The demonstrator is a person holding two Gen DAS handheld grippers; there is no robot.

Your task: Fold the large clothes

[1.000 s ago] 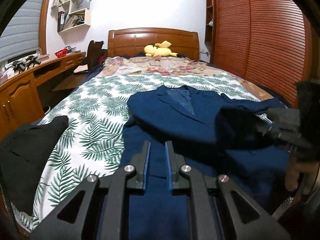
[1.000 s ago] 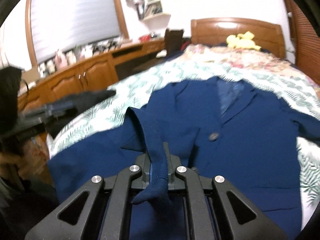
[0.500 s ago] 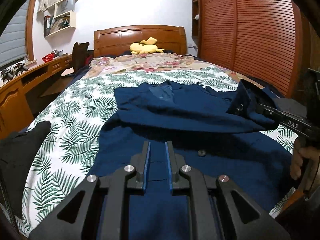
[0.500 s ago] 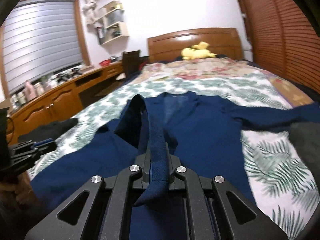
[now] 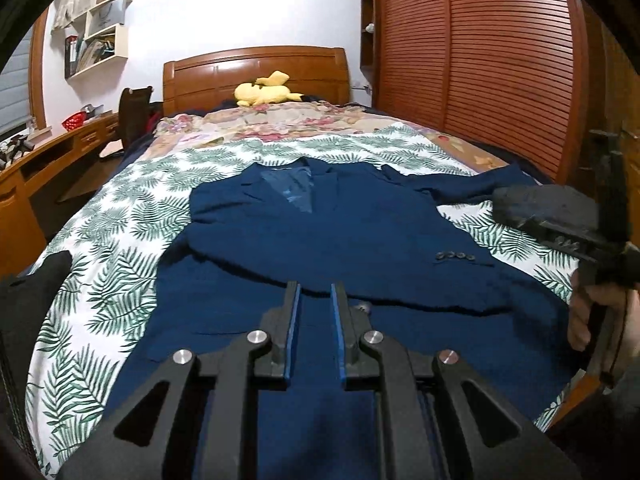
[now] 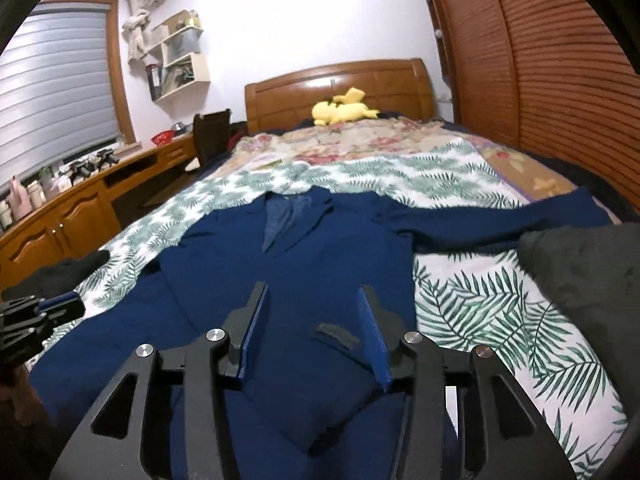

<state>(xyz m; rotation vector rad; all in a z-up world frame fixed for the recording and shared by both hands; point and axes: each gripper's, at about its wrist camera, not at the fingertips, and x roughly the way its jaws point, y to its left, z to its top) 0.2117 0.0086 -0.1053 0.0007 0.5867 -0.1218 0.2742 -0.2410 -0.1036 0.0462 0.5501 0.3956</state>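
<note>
You are laying one sleeve [image 5: 400,248] across the navy blazer [image 6: 304,248] on the bed [image 6: 472,304]. The right gripper [image 6: 312,332] is hovering with fingers spread and empty; the left gripper [image 5: 314,320] fingers are standing narrowly parted, holding nothing. The next move, in my judgement, calls for gripping the other sleeve [image 6: 500,216] lying outstretched.

Yellow plush toy [image 6: 344,112] by wooden headboard [image 6: 340,84], leaf-print bedspread [image 6: 480,308], wall shelves [image 5: 100,28]

No readable text, label, brand or number showing in either view. Raised marking on side of right gripper [image 5: 560,220] appearing in left wrist view, too blurred to read.
</note>
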